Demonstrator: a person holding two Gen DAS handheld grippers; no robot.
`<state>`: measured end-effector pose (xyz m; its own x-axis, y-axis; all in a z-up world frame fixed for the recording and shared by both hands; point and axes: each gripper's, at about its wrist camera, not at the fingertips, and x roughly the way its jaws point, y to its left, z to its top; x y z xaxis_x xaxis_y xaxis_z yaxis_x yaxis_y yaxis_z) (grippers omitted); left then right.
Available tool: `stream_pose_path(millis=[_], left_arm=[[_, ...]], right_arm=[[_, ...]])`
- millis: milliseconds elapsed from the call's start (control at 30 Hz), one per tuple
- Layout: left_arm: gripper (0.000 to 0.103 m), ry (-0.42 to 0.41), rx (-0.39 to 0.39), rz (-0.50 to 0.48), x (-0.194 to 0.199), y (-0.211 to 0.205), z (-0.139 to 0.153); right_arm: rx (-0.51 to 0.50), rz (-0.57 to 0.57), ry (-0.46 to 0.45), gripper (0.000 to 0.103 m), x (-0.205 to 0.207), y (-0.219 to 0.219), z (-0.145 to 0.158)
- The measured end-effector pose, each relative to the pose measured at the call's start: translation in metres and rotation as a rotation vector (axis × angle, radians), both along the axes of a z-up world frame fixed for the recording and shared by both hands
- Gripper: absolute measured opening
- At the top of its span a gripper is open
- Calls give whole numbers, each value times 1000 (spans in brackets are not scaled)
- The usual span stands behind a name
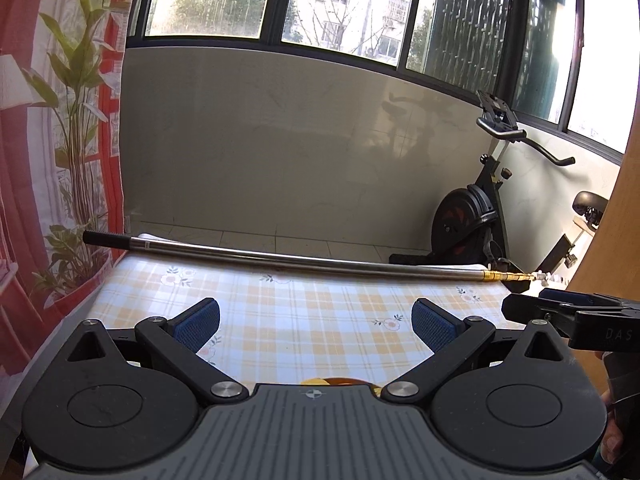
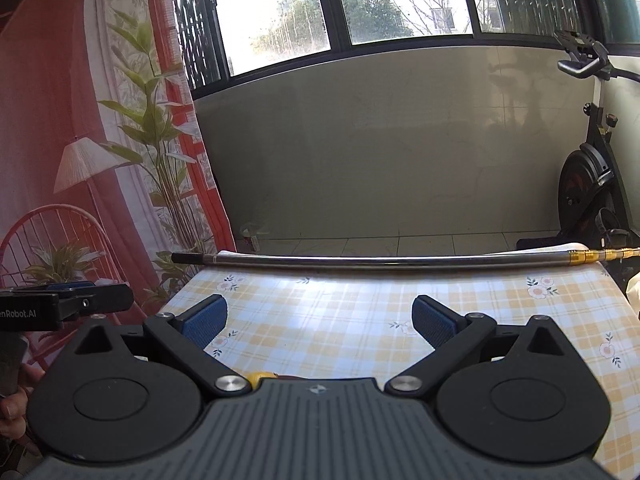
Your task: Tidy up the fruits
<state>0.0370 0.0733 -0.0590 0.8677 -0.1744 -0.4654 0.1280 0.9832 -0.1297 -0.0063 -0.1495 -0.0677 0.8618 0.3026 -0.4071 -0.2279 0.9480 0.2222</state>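
Left hand-held gripper (image 1: 316, 326): fingers apart, holding nothing
Right hand-held gripper (image 2: 320, 324): fingers apart, holding nothing
Bench (image 1: 304, 304): checked cloth
Metal pole (image 1: 280, 258): along far edge

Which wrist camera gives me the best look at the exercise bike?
The left wrist view: the exercise bike shows handlebars, flywheel, seat and base beyond the table. The right wrist view shows the exercise bike cut by the frame edge, with only handlebar and flywheel visible.

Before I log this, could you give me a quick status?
Left gripper open, empty. Right gripper open, empty. Fruit barely visible under both. Metal pole across far table edge.
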Motion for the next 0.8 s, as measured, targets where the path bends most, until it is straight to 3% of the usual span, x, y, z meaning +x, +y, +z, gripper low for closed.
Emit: stream_pose_path(millis=[333, 800], left_arm=[[103, -149, 43, 11, -20, -25, 52], [103, -189, 92, 3, -27, -34, 66]], right_arm=[[16, -34, -91, 102, -17, -6, 37], [28, -54, -108, 102, -22, -11, 44]])
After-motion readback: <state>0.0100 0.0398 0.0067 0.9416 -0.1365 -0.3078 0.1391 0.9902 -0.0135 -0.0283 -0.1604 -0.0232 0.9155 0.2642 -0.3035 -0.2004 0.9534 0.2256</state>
